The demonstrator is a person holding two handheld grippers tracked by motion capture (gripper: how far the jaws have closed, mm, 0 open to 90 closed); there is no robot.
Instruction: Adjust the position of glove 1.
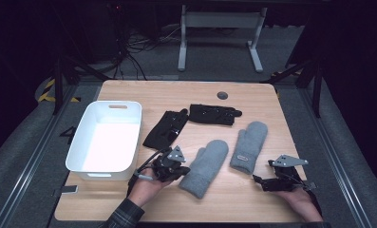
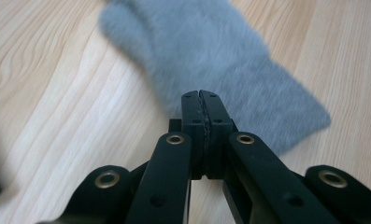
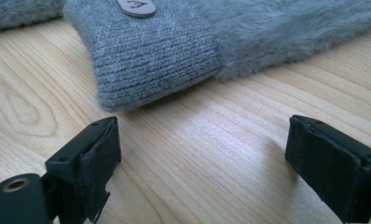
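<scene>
Two grey mittens lie mid-table: the left mitten (image 1: 206, 167) and the right mitten (image 1: 248, 146), which has a small label on its cuff. Two black gloves (image 1: 166, 129) (image 1: 212, 114) lie behind them. My left gripper (image 1: 185, 170) is shut with nothing between its jaws, and its tips are at the left edge of the left mitten (image 2: 211, 60). My right gripper (image 1: 258, 180) rests open on the table just short of the right mitten's ribbed cuff (image 3: 150, 56). Bare wood lies between its fingertips (image 3: 96, 154).
A white plastic bin (image 1: 106, 135) stands at the table's left, close behind my left hand. A small dark round disc (image 1: 222, 95) sits near the table's far edge. The wooden tabletop (image 1: 233, 199) is bare along its front. A desk frame stands on the floor beyond.
</scene>
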